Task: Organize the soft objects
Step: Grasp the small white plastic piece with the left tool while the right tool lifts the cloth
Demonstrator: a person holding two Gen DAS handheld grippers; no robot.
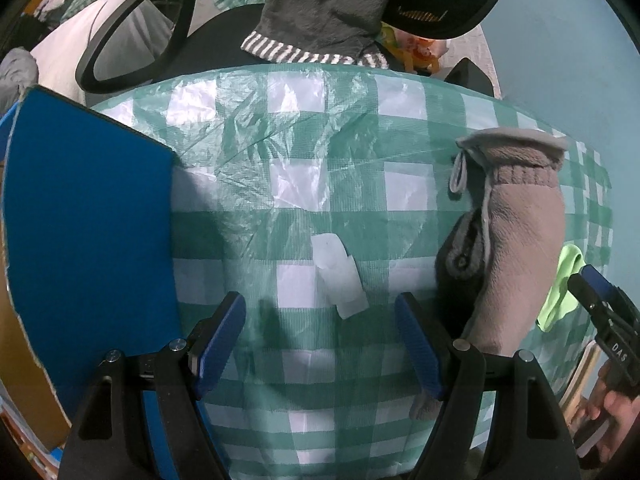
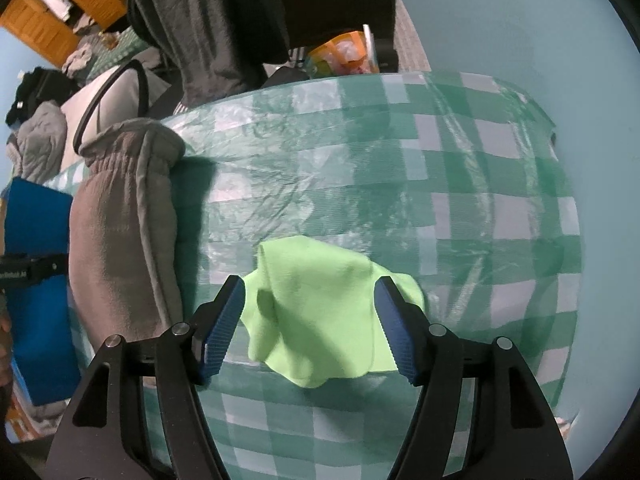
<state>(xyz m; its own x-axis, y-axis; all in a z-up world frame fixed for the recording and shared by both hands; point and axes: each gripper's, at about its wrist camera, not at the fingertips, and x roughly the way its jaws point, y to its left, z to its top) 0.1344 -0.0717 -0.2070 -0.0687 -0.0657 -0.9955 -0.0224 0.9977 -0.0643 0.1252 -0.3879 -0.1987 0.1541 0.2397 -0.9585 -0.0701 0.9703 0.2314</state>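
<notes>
Lying beside grey mitten (image 2: 124, 236), green cloth (image 2: 320, 312) sits between open right fingers (image 2: 224, 320); left fingers (image 1: 220, 340) open, empty

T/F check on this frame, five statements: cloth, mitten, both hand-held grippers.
1. The green cloth lies on the checked tablecloth. True.
2. The right hand-held gripper is clamped shut on the cloth. False: its jaws stand open, either side of the cloth, pads not pressing it.
3. The grey mitten lies on the table beside the cloth. True.
4. The left hand-held gripper holds the mitten. False: it is open and empty, over bare tablecloth.
5. The cloth is folded flat. False: it is crumpled.
</notes>
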